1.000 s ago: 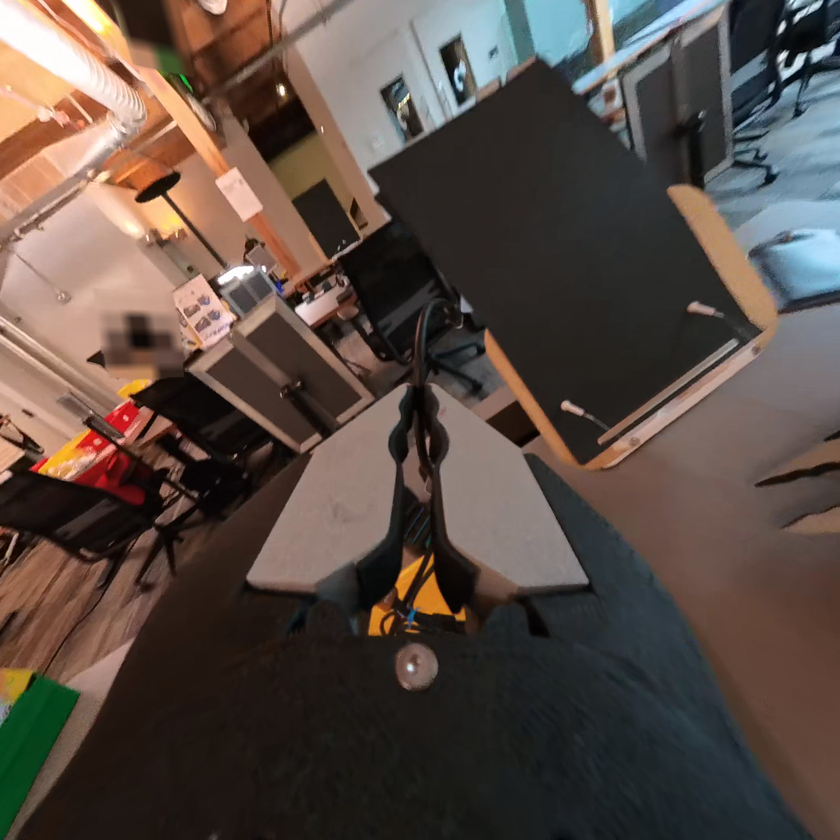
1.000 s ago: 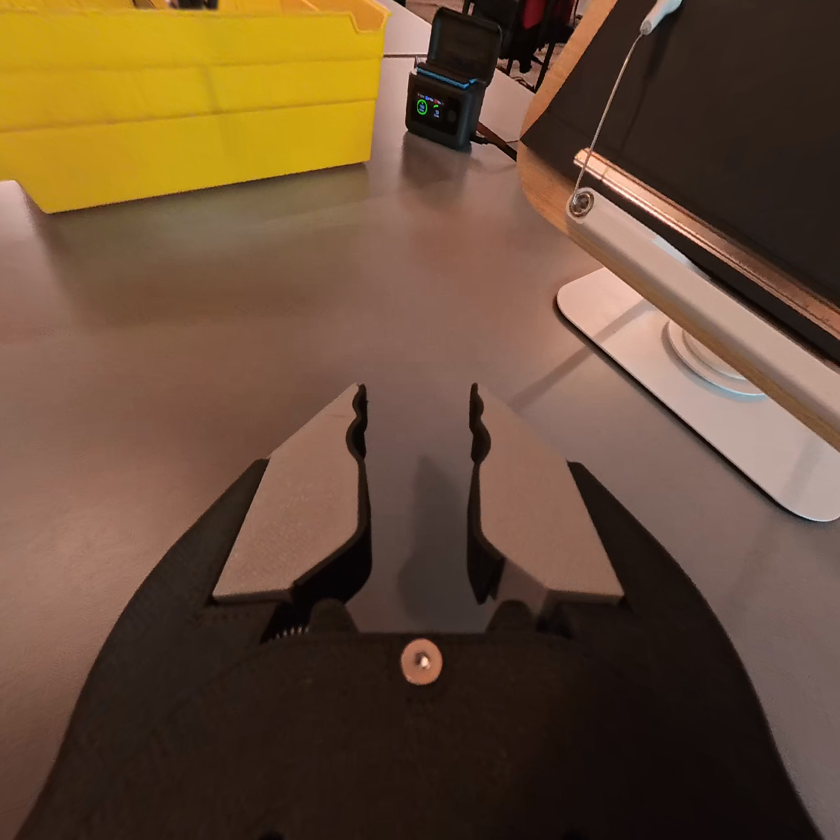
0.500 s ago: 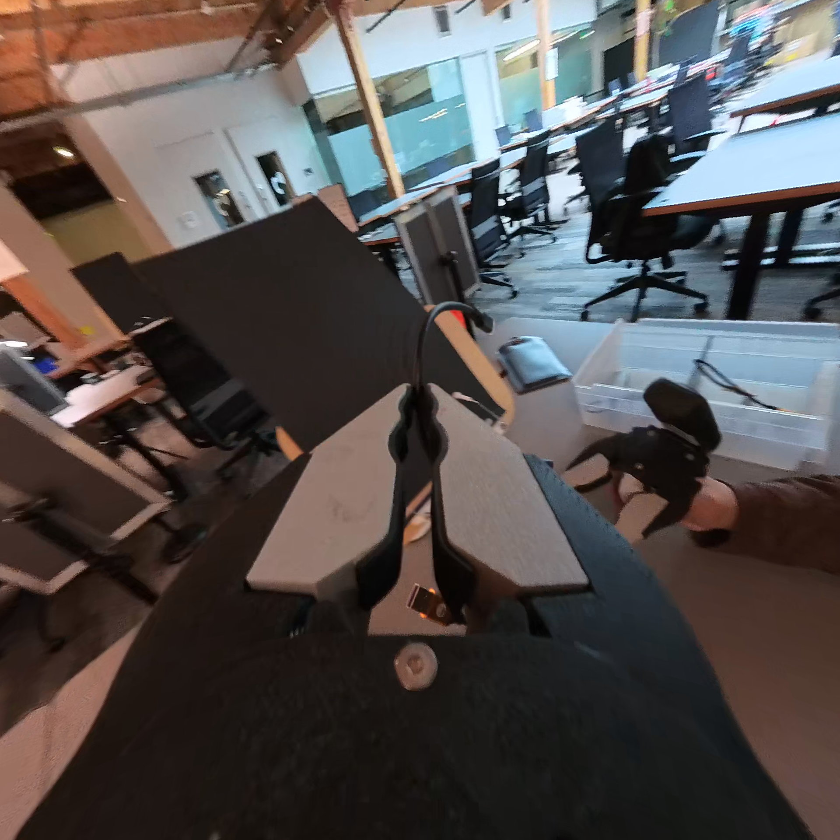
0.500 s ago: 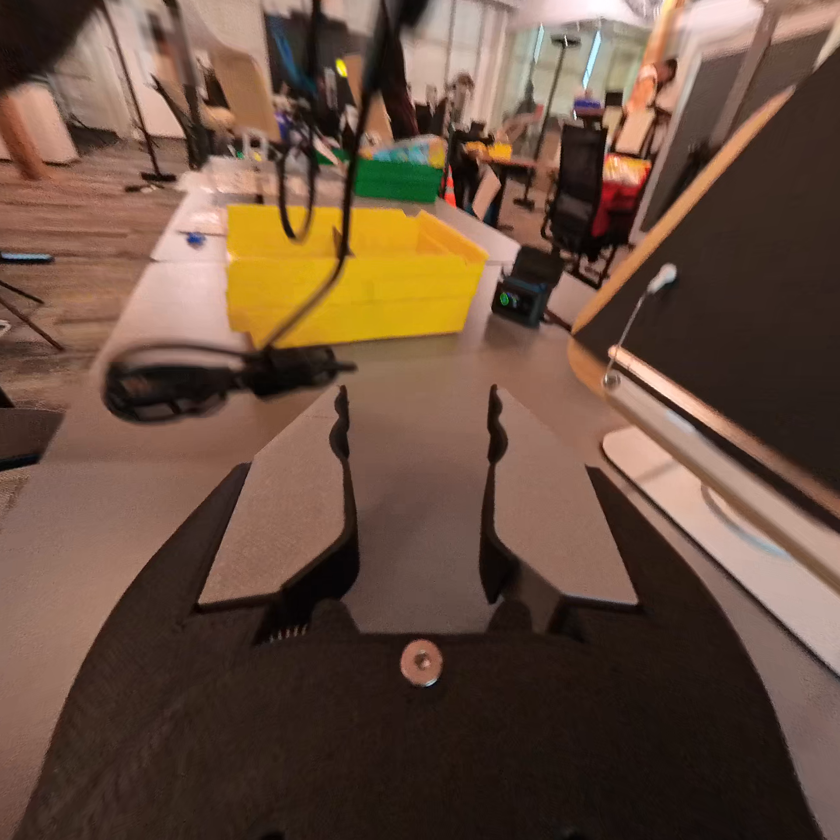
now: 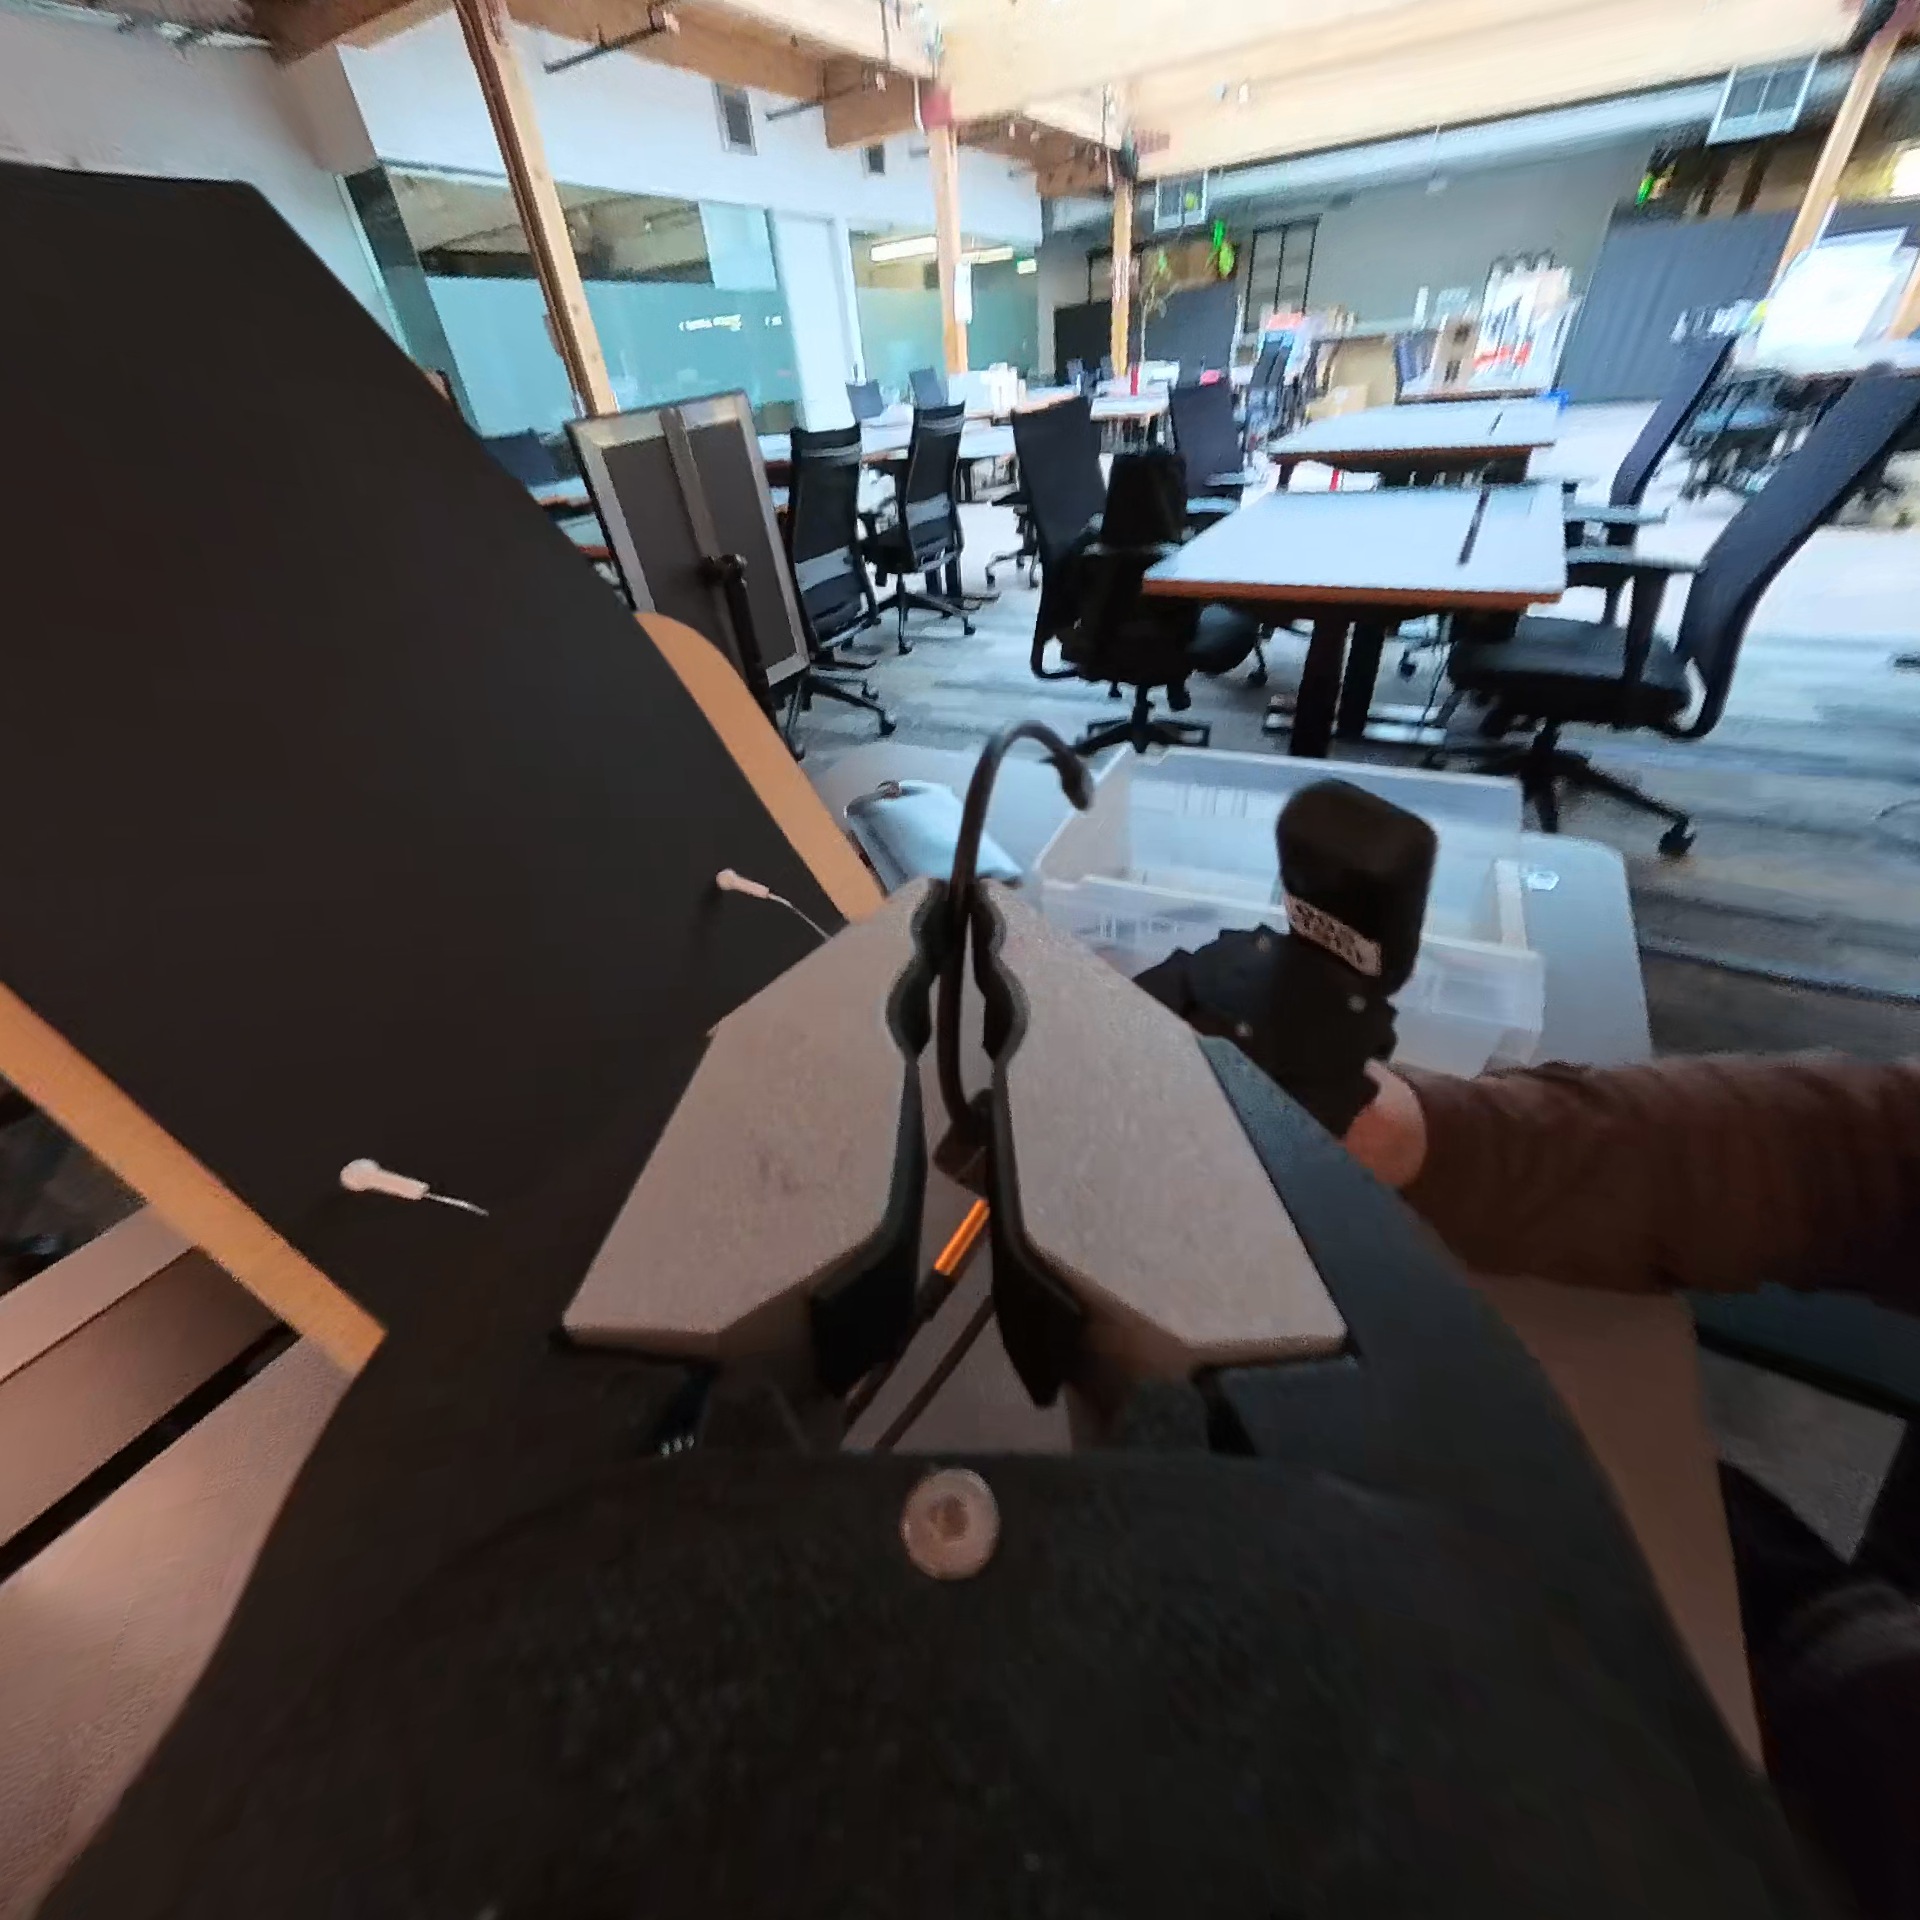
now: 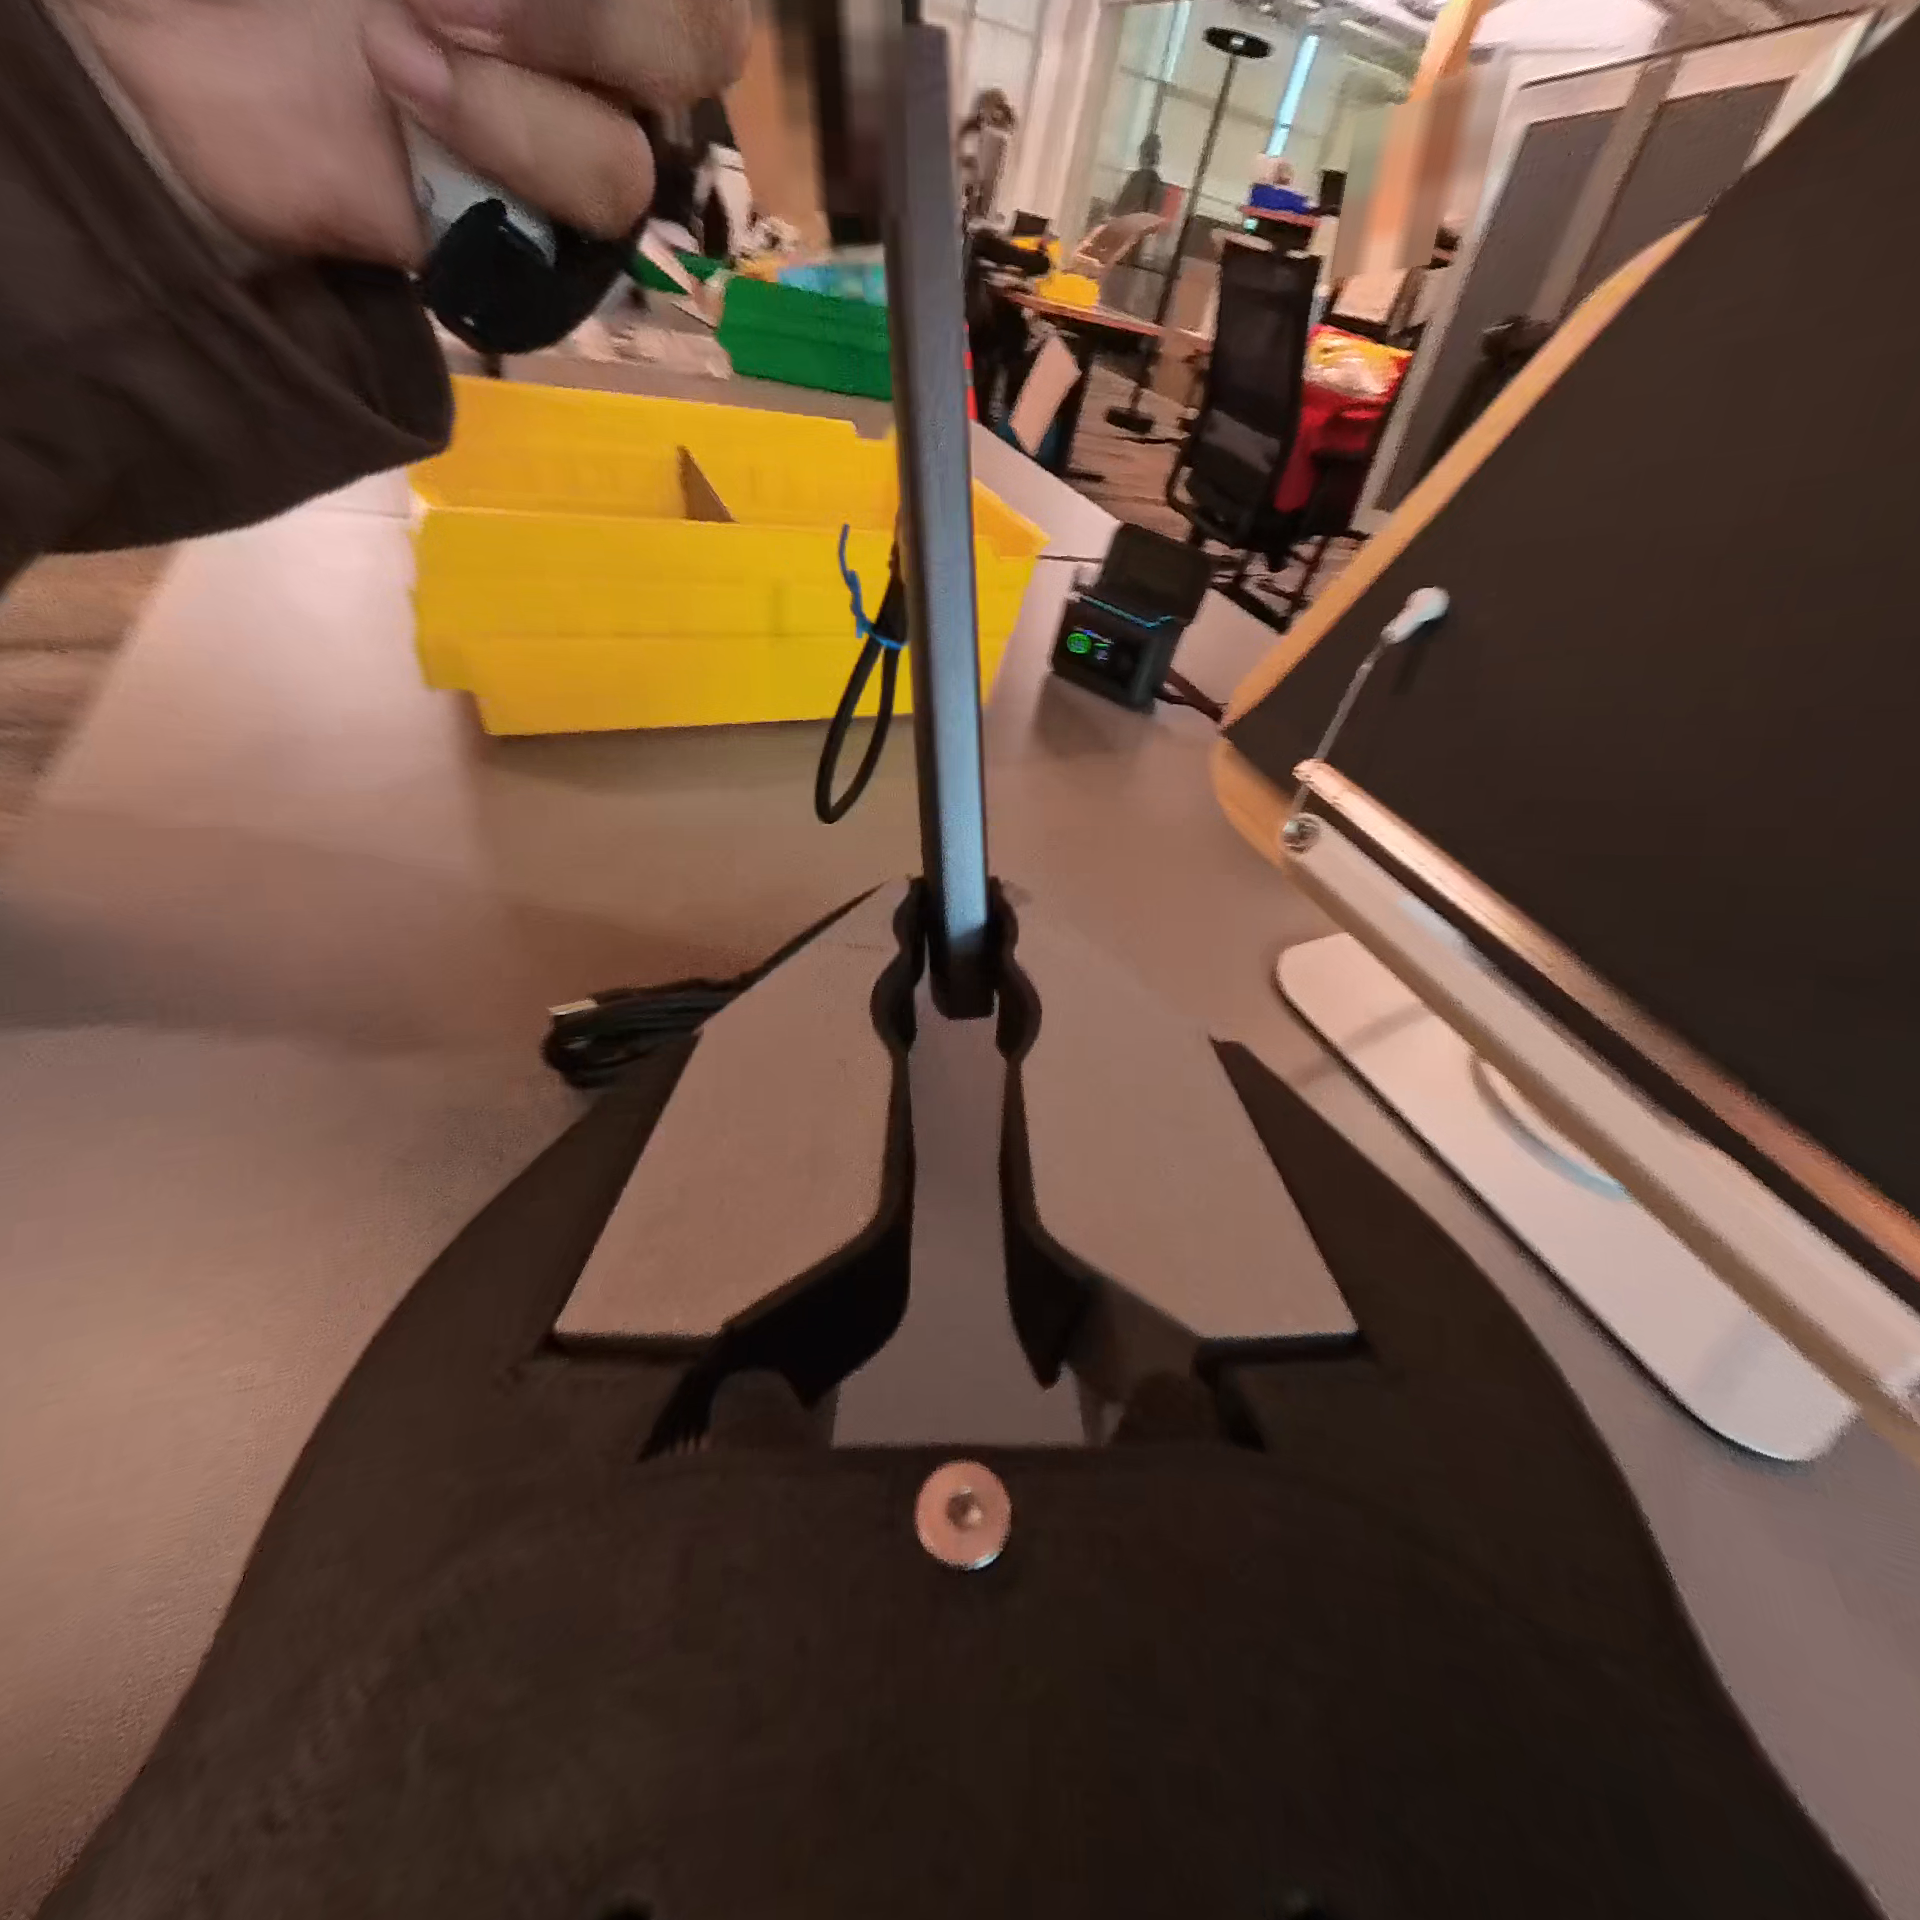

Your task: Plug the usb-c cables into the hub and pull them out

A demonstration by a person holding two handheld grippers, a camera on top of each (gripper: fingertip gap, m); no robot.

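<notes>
Left tongs [image 5: 956, 935]: closed on a thin black cable [image 5: 971, 821] that arcs above the tips, frame centre.
Right tongs [image 6: 956, 935]: pinched on the lower end of a slim dark grey slab-shaped hub [image 6: 940, 520], upright, mid-frame.
Hand [image 6: 436, 114]: upper left of the right wrist view, brown sleeve, gripping a black handle.
Counter [image 6: 260, 935]: grey-brown; a coiled black cable [image 6: 623, 1023] lies left of the tongs, a yellow plastic bin [image 6: 665, 592] behind.
Room: open office, black chairs [image 5: 1132, 582].

The grey tabletop [image 6: 312, 1195] carries a yellow bin [image 6: 665, 613], a coiled black cable [image 6: 623, 1023], a small black device [image 6: 1117, 639], a white stand base [image 6: 1538, 1184] and a clear bin [image 5: 1299, 883].
</notes>
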